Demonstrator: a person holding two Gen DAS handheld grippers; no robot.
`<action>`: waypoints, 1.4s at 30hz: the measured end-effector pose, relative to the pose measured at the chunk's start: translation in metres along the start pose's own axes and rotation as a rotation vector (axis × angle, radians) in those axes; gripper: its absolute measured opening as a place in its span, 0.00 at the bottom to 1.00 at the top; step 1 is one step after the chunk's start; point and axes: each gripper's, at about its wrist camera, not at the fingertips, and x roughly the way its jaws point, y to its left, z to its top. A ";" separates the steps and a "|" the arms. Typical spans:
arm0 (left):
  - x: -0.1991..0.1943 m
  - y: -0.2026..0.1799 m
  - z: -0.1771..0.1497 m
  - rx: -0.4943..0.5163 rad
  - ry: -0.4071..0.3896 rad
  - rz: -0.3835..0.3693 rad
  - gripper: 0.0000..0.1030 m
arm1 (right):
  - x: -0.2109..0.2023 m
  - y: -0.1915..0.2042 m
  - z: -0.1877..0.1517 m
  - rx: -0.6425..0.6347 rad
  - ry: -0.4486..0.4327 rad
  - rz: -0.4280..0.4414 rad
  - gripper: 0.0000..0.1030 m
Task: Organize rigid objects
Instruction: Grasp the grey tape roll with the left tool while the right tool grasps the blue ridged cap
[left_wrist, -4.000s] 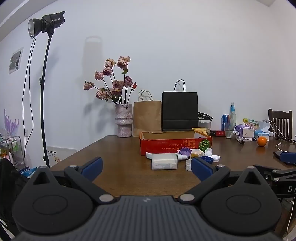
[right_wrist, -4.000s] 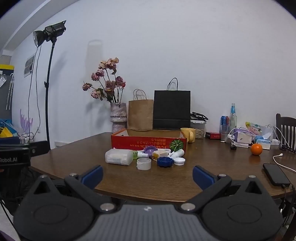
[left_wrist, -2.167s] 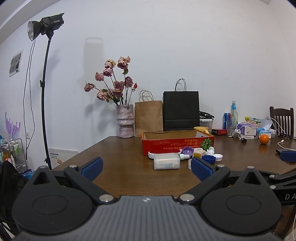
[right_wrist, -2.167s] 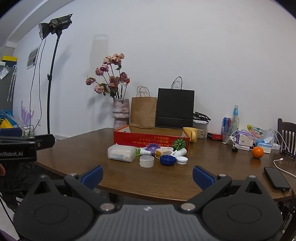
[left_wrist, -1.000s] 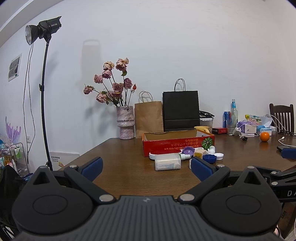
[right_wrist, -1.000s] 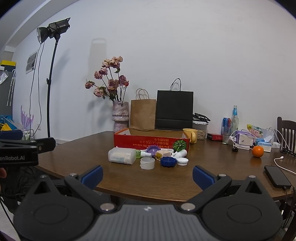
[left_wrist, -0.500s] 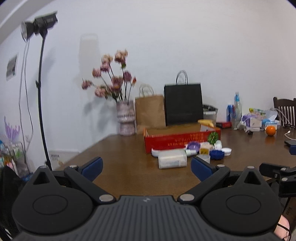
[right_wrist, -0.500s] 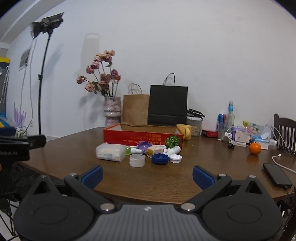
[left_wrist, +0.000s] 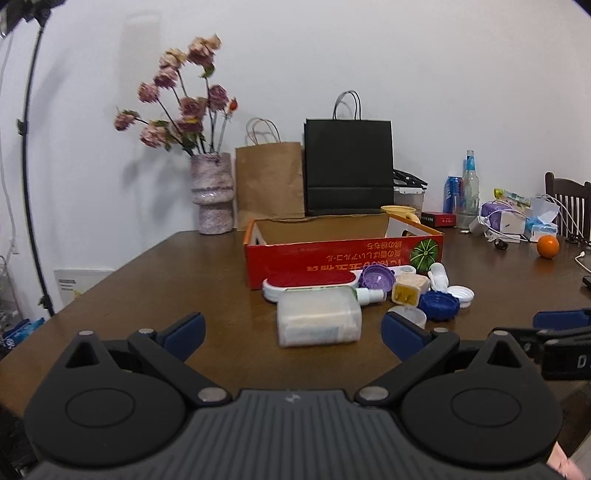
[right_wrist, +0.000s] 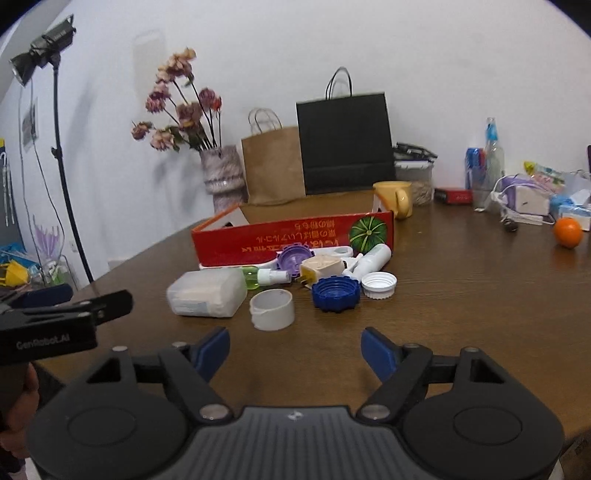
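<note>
A red cardboard box (left_wrist: 343, 256) (right_wrist: 291, 240) stands open on the brown table (left_wrist: 177, 280). In front of it lies a heap of small things: a clear plastic case (left_wrist: 319, 321) (right_wrist: 207, 297), a white cup (right_wrist: 272, 308), a blue lid (left_wrist: 439, 305) (right_wrist: 335, 293), a white lid (right_wrist: 379, 285), a purple lid (left_wrist: 376, 277) (right_wrist: 293, 260), a plug (right_wrist: 319, 270), a green spray bottle (right_wrist: 260, 277), a white bottle (right_wrist: 373, 258). My left gripper (left_wrist: 291, 332) is open and empty, just short of the case. My right gripper (right_wrist: 295, 349) is open and empty, near the white cup.
A vase of flowers (left_wrist: 212, 192), a brown bag (left_wrist: 269, 184) and a black bag (left_wrist: 349, 166) stand behind the box. A yellow mug (right_wrist: 393, 197), an orange (right_wrist: 567, 231), bottles and cables lie at the right. A light stand (right_wrist: 59, 147) is at the left.
Both grippers have moved forward over the table edge toward the heap and tilted down. Their jaws stay open and empty.
</note>
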 end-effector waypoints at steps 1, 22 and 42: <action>0.011 -0.003 0.003 0.002 0.007 -0.001 1.00 | 0.009 -0.002 0.004 -0.004 0.007 0.001 0.76; 0.125 -0.020 0.011 -0.022 0.235 0.008 1.00 | 0.119 -0.035 0.037 -0.035 0.112 -0.038 0.74; 0.119 -0.103 0.003 0.051 0.282 -0.155 0.89 | 0.100 -0.069 0.037 -0.010 0.161 -0.023 0.53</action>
